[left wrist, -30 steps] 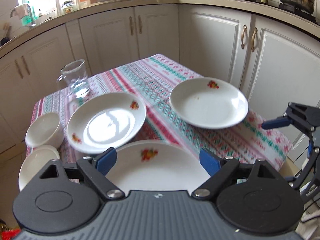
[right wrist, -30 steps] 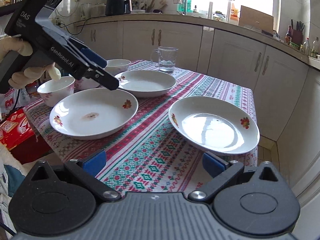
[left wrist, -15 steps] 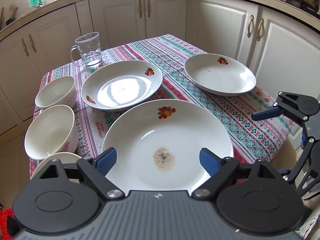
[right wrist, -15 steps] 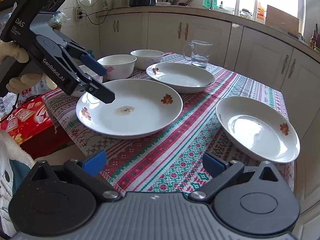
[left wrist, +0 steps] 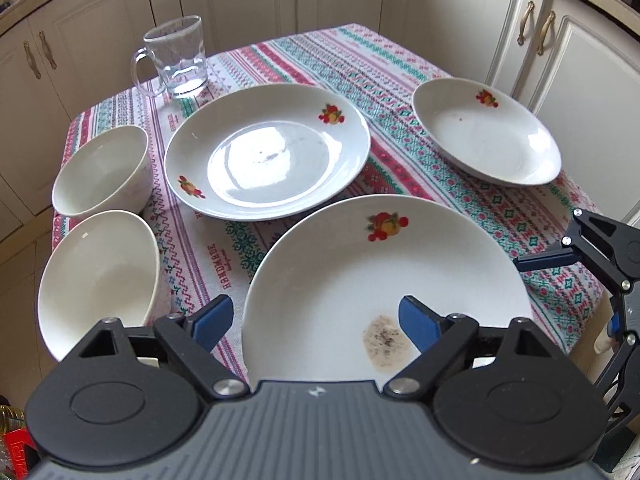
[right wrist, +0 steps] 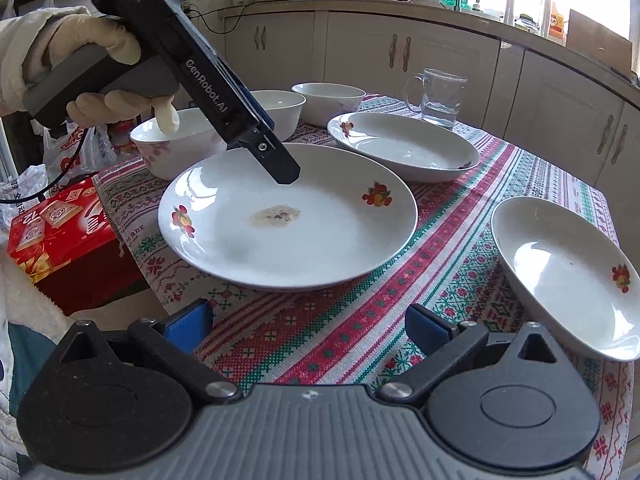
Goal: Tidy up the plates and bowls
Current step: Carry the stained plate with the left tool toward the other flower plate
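Both my grippers have come lower over the striped tablecloth (right wrist: 452, 248). My left gripper (left wrist: 316, 322) hangs open above the stained plate (left wrist: 348, 280). My right gripper (right wrist: 308, 326) is open too. White kitchen cabinets (left wrist: 472, 28) stand behind.

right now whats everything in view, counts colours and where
plates: 3, white with fruit prints, on the table; the nearest one has a brown stain, one behind it, a deeper one off to the right
bowls: 3, white, along the table's left edge; two in the left wrist view, a third nearest the person
glass mug: 1, clear, a little water, far left corner
tablecloth: 1, red, green and white pattern, covers the table
red box: 1, beside and below the table
cabinets: cream, behind the table
left tongs: open, over the stained plate's near rim
right tongs: open, over the tablecloth
gloved hand: 1, pale glove, holds the left tongs
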Demonstrator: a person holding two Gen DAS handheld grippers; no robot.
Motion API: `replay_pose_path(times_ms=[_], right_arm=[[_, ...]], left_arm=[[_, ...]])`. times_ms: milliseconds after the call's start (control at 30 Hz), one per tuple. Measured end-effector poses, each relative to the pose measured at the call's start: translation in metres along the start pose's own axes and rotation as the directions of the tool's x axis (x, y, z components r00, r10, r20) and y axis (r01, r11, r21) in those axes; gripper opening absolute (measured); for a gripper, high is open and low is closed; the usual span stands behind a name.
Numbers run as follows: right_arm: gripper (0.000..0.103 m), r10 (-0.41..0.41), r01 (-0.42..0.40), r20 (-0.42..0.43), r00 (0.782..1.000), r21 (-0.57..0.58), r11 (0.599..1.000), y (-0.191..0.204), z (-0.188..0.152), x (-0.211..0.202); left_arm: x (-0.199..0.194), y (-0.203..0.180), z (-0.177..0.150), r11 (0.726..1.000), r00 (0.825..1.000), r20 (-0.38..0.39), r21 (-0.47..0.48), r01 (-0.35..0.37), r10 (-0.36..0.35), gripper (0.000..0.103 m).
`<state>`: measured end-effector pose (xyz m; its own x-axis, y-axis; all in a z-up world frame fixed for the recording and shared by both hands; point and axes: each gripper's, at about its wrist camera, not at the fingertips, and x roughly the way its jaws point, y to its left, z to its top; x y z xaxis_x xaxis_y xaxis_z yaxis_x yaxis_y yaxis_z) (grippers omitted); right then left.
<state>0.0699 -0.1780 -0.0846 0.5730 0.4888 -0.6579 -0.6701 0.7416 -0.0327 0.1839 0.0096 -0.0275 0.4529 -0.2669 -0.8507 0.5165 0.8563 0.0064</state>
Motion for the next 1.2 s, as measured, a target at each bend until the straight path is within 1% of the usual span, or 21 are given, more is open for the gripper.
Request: replay_pose_path(times_ms=[233, 367, 467, 667, 933, 1200], right_arm=[[0.103, 0.043, -0.043, 0.01, 0.999, -0.004, 0.999, -0.004, -0.001, 0.009], [0.103, 0.058, -0.057, 0.021, 0.998, -0.013, 0.998, -0.004, -0.001, 0.01], [0.103, 0.067, -0.066, 0.033, 0.997, -0.019, 0.998, -0.004, -0.001, 0.011], [0.103, 0.083, -0.082, 0.041, 0.996, -0.028, 0.996, -0.004, 0.003, 0.017], [0.103, 0.08, -0.079, 0.057, 0.995, -0.027, 0.997, -0.002, 0.006, 0.023], [0.103, 0.087, -0.085, 0.054, 0.995, -0.033, 0.996, 0.0, 0.007, 0.024]], left_arm=[[0.016, 0.006, 0.009, 1.0, 0.997, -0.08, 0.002, 0.019, -0.018, 0.089], [0.023, 0.007, 0.013, 0.999, 0.991, -0.125, -0.003, 0.051, -0.051, 0.088], [0.027, 0.005, 0.014, 0.998, 0.987, -0.144, 0.007, 0.066, -0.064, 0.087], [0.032, 0.005, 0.016, 0.997, 0.984, -0.161, 0.002, 0.075, -0.074, 0.087], [0.035, 0.007, 0.019, 0.996, 0.98, -0.177, -0.002, 0.092, -0.091, 0.087], [0.042, 0.011, 0.023, 0.993, 0.974, -0.192, -0.024, 0.117, -0.119, 0.087]])
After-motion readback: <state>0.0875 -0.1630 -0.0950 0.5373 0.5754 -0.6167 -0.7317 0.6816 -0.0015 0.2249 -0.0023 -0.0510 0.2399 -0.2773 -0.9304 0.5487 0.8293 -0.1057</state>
